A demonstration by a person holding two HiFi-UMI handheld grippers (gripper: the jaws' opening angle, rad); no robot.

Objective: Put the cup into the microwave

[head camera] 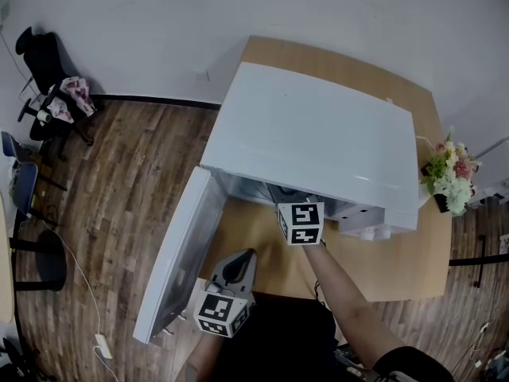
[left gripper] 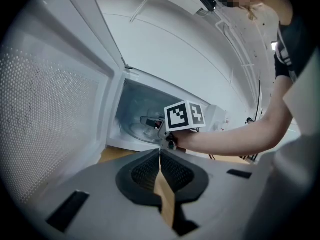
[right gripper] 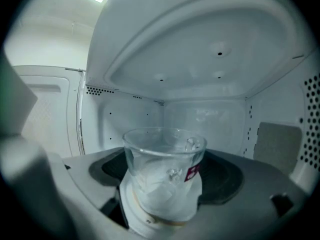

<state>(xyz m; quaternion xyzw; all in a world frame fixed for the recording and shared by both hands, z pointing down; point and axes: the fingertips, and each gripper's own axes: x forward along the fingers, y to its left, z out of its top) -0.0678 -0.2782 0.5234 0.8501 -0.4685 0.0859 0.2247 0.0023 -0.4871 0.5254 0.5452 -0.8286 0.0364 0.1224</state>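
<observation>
Step in hand: placing of the cup inside the microwave.

State. The cup is held between the jaws of the right tool, which are closed against its lower wall. In the right gripper view the perforated side walls, the back wall and the ceiling of the cavity are seen all around it, so the cup is judged to be already inside. Whether its base rests on the cavity floor cannot be told. The door stands open toward 8 o'clock in the head view. The left tool is held over the bench at 6 o'clock of the opening, jaws together and nothing between them.

Orientation. The cup is upright. Its long axis runs vertically, with the open mouth toward 12 o'clock in the right gripper view and the base toward 6 o'clock. A red mark is seen on its wall at 3 o'clock.

Method note (judgement). The cup should be kept level and lowered until the base is seated flat near the middle of the floor. Only then should the jaws be opened, and just enough to clear the wall. The tool should be drawn straight back through the opening, without the rim being brushed.
</observation>
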